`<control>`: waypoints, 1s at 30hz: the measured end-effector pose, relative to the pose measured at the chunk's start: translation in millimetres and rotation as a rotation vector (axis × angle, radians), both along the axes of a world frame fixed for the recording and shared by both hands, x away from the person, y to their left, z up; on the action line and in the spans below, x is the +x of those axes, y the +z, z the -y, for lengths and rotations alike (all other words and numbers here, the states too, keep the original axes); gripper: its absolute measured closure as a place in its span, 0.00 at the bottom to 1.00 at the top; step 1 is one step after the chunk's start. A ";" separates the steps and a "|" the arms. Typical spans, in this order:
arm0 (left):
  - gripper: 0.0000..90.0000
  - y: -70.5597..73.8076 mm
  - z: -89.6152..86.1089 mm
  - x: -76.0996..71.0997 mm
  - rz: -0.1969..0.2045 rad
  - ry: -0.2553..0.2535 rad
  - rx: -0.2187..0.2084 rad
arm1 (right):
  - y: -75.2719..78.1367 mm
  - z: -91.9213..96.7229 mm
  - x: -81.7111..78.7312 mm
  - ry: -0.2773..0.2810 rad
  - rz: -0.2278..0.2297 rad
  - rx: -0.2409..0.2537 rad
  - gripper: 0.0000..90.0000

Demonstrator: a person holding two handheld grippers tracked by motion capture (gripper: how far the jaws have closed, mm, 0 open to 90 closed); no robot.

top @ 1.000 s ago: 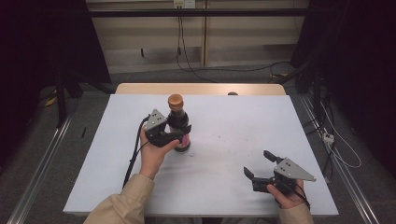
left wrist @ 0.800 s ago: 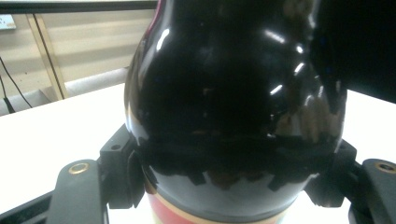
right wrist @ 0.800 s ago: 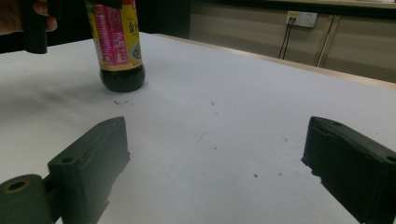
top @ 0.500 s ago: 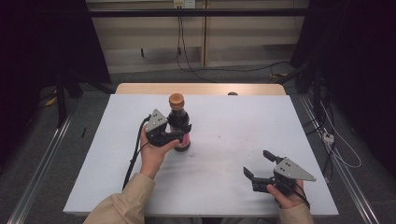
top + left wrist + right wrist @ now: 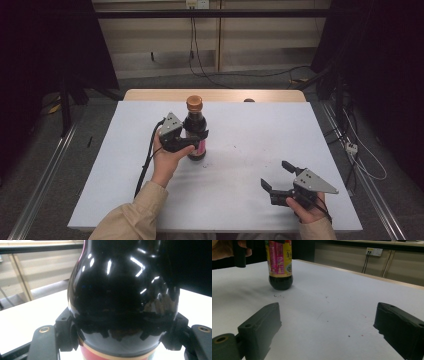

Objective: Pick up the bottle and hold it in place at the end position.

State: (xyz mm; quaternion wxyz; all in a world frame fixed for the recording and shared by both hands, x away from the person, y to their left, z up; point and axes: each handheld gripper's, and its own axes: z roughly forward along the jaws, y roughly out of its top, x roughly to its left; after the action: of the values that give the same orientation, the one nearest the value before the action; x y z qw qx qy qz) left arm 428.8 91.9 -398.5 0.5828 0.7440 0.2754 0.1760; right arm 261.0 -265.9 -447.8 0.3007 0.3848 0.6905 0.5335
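A white rectangular table top carries a few small dark specks near its middle. Beyond its far edge runs a light wooden strip. Black cables hang down the beige wall panel behind, and a white wall socket sits there.

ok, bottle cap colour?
Orange-brown cap on the dark bottle; clearest in the high view.

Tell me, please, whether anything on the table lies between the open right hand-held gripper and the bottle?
Nothing visible does: bare table separates the right hand-held gripper from the bottle, which the left hand-held gripper clamps.
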 end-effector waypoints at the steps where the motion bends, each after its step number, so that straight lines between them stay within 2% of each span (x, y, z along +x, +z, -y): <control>1: 0.33 0.9 1.8 1.1 0.007 -0.009 -0.001 | 0.0 0.3 -0.1 -0.002 -0.002 0.001 0.07; 3: 0.33 3.0 5.9 2.9 0.019 -0.019 0.004 | -0.1 1.1 0.1 -0.004 -0.001 0.001 0.07; 7: 0.33 4.4 13.3 7.9 0.010 -0.030 -0.014 | -0.3 2.4 -0.1 -0.007 -0.001 0.004 0.07; 13: 0.32 3.3 22.0 16.8 0.001 -0.030 -0.013 | -0.3 3.2 -0.1 -0.013 -0.001 0.005 0.07; 18: 0.32 4.0 27.0 21.2 0.016 -0.031 -0.016 | -0.3 3.7 -0.3 -0.016 -0.002 0.007 0.07; 24: 0.32 3.1 34.8 26.1 0.013 -0.033 -0.025 | -0.9 4.5 -0.4 -0.023 -0.004 0.008 0.07; 30: 0.32 0.8 40.0 31.3 0.018 -0.043 -0.014 | -0.9 4.0 -0.1 -0.018 -0.006 0.005 0.07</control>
State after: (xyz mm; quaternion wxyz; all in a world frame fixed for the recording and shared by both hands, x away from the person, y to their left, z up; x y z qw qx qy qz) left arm 460.0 51.8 -397.8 0.5939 0.7442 0.2551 0.1684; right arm 260.9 -269.9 -448.7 0.3026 0.3932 0.6866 0.5314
